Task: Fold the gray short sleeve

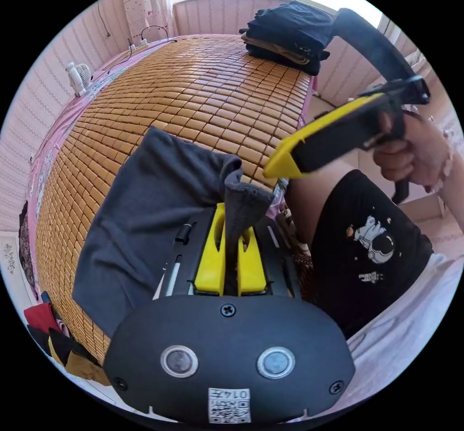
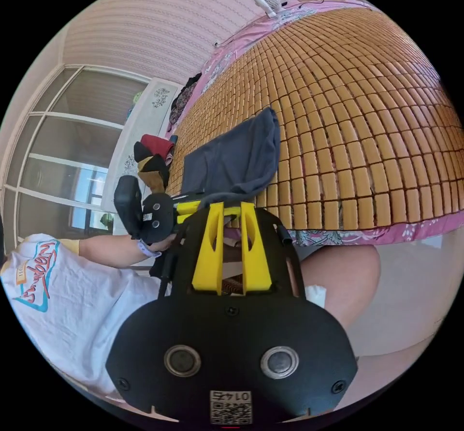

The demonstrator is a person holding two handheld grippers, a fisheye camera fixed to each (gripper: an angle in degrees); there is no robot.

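My left claw [image 1: 231, 213] is pinching the gray shirt's [image 1: 145, 213] edge at the bamboo mat's [image 1: 193, 87] near edge; my right claw [image 2: 232, 211] is hovering spread, just off that edge.

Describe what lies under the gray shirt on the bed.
Under the gray shirt lies the bamboo mat, showing all around it. The mat beneath the cloth is covered, so anything there cannot be seen. The left tongs pinch one shirt corner.
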